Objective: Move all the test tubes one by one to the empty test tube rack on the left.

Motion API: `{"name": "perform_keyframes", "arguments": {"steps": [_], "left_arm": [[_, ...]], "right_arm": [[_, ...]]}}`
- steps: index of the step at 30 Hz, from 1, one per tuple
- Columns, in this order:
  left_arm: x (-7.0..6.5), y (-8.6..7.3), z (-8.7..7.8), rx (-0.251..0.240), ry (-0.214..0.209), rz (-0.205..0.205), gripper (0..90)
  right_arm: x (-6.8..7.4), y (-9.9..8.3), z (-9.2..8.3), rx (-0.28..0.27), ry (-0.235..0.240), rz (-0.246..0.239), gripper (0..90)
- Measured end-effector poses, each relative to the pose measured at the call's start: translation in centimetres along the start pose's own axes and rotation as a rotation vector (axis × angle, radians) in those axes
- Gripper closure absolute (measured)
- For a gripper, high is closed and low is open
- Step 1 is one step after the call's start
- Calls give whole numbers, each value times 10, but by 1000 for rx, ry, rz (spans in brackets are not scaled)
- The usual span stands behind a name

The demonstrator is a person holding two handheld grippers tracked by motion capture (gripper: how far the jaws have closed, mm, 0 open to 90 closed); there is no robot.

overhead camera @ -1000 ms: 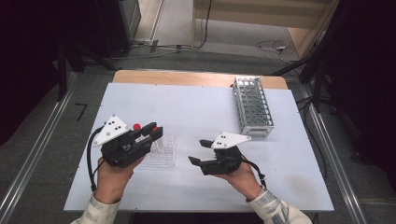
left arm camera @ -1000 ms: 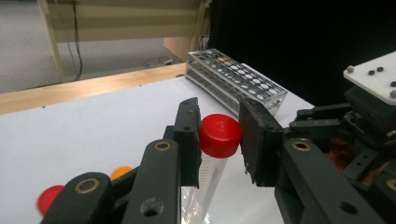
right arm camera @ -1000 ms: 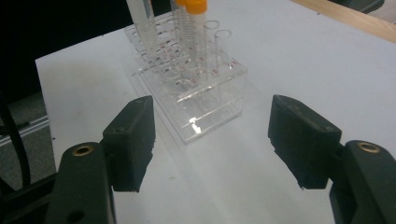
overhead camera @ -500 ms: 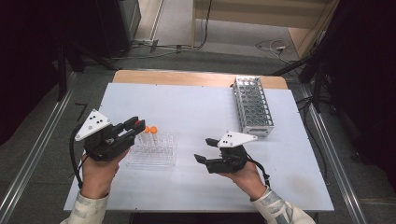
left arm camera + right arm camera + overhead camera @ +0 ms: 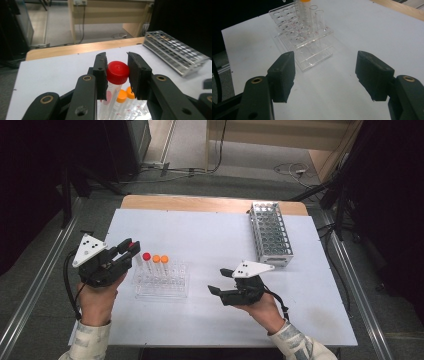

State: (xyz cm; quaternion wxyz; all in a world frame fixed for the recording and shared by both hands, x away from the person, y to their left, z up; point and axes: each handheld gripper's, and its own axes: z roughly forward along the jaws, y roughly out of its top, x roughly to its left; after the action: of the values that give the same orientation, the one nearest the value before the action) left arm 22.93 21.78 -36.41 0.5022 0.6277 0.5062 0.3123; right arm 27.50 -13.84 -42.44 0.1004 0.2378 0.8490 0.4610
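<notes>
A red-capped tube (image 5: pixel 146 256) stands at the left end of a clear plastic rack (image 5: pixel 172 287), beside two orange-capped tubes (image 5: pixel 160 259). My left gripper (image 5: pixel 136 252) reaches in from the left. In the left gripper view the red cap (image 5: pixel 118 72) sits between the jaw tips of that gripper (image 5: pixel 117 62), both pads against its sides, with the orange caps (image 5: pixel 122 96) lower behind it. My right gripper (image 5: pixel 218 281) rests to the right of the rack, open and holding nothing. In the right gripper view its jaws (image 5: pixel 325 72) stand wide, facing the rack (image 5: pixel 312 47).
A metal wire tube rack (image 5: pixel 272 232) lies at the far right of the white table (image 5: pixel 200 235). A wooden strip (image 5: pixel 210 202) runs along the table's far edge. Cables trail from both grippers toward the person's wrists.
My left gripper has shifted left off the rack, uncovering first the orange caps and then the red cap. The right gripper has stayed in place.
</notes>
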Motion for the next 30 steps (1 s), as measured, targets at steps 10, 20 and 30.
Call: {"name": "perform_keyframes", "arguments": {"steps": [10, 20, 30], "left_arm": [[10, -14, 17, -12, 39, -24, 702], [11, -24, 26, 5, 47, -35, 701], [15, -36, 34, 55, 49, -59, 698]], "right_arm": [[0, -2, 2, 14, -3, 5, 308], [0, -2, 3, 15, -6, 3, 309], [0, -2, 3, 16, -11, -1, 310]]}}
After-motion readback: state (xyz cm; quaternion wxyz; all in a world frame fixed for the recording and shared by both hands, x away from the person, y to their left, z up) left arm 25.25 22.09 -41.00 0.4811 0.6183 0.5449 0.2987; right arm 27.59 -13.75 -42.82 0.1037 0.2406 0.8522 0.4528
